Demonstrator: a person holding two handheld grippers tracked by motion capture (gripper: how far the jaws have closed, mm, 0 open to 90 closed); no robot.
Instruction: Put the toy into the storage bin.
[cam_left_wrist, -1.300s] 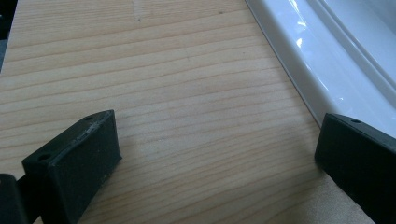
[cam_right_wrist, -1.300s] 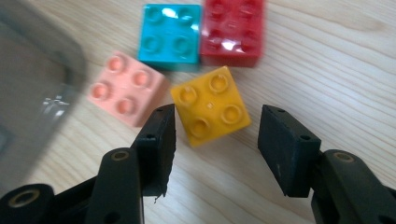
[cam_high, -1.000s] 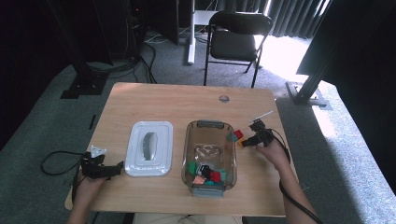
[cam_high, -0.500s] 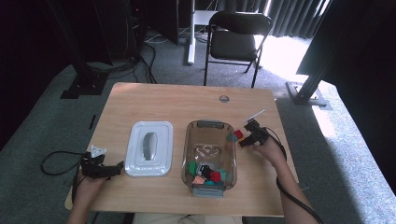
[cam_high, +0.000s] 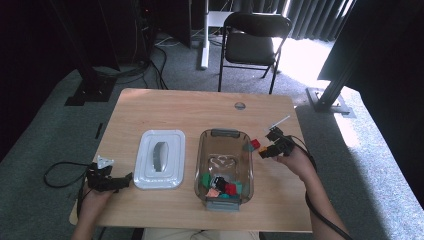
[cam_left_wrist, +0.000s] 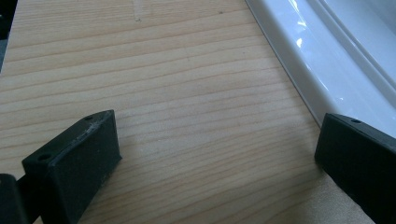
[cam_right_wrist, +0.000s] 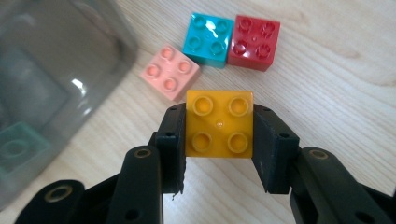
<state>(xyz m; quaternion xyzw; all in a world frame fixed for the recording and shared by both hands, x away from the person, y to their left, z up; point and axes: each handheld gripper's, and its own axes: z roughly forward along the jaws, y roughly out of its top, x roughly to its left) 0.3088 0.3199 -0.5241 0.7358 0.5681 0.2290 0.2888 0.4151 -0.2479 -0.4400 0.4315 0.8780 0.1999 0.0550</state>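
The yellow brick (cam_right_wrist: 219, 123) sits clamped between the jaws of the right gripper (cam_right_wrist: 219, 140), studs up, just beside the right wall of the clear plastic bin (cam_high: 201, 155). The jaws have just been closing onto it. Near it on the table (cam_high: 190, 107), also right of the bin, lie a pink brick (cam_right_wrist: 170, 71), a teal brick (cam_right_wrist: 208, 32) and a red brick (cam_right_wrist: 253, 41), the last two touching. Inside the bin, bricks in green, red, black, pink and teal are heaped at its near end. The bin's white lid (cam_high: 160, 159) lies flat to the left of the bin. The left gripper (cam_left_wrist: 215, 149) rests beside that lid, jaws apart and holding nothing.
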